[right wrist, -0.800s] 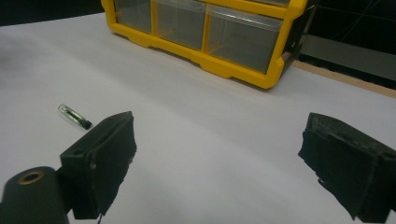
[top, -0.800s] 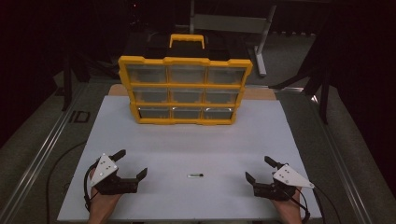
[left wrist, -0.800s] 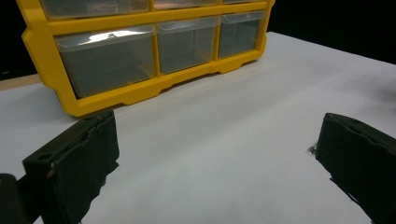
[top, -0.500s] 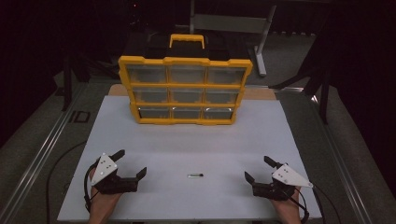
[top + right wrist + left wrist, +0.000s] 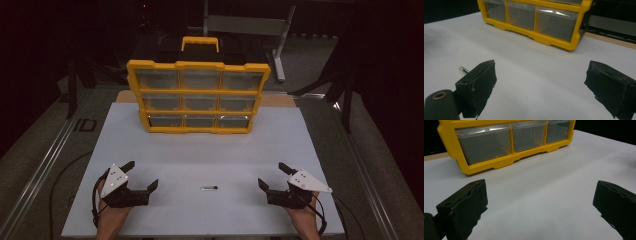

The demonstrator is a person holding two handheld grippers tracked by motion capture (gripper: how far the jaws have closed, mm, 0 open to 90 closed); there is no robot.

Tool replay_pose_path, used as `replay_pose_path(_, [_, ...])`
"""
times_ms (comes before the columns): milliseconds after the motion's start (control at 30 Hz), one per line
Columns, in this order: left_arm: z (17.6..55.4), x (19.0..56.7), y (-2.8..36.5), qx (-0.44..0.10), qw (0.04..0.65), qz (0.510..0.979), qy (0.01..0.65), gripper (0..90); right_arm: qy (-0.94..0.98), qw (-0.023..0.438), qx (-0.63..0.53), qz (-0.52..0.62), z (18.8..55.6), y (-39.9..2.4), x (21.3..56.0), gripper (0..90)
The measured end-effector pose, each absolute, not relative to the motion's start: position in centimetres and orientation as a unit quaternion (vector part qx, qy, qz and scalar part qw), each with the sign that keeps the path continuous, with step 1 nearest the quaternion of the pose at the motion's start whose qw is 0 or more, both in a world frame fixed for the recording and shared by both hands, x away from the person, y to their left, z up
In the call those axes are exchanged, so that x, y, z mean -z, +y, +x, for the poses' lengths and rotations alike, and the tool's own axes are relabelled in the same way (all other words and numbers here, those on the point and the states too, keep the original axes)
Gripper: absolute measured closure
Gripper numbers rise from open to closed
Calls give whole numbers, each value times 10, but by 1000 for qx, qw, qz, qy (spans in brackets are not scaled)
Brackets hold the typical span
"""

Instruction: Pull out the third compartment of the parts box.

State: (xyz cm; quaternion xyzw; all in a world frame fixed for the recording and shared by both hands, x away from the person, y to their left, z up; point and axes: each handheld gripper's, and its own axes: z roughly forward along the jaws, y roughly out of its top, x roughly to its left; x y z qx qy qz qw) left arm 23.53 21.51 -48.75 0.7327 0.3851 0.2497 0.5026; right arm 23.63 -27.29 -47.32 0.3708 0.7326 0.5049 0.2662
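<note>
A white table top (image 5: 200,155) fills the middle and lower part of the high view, with a strip of bare wood showing along its far edge. Upper centre on it stands a yellow drawer organizer (image 5: 197,95), upright, three rows of three clear drawers facing the near side, a yellow handle on top. Low in the centre of the frame, well apart from the organizer, lies a small dark bit (image 5: 209,188), thin and short, flat on the white surface; what it is cannot be told.
</note>
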Motion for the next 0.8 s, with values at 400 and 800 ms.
replay_pose_path(400, [234,490,214,-247,501,733,388,3,740,272,-505,350,251,-252,457,92])
replay_pose_path(800, [235,491,212,-250,498,735,387,3,742,290,-504,333,269,-236,436,92])
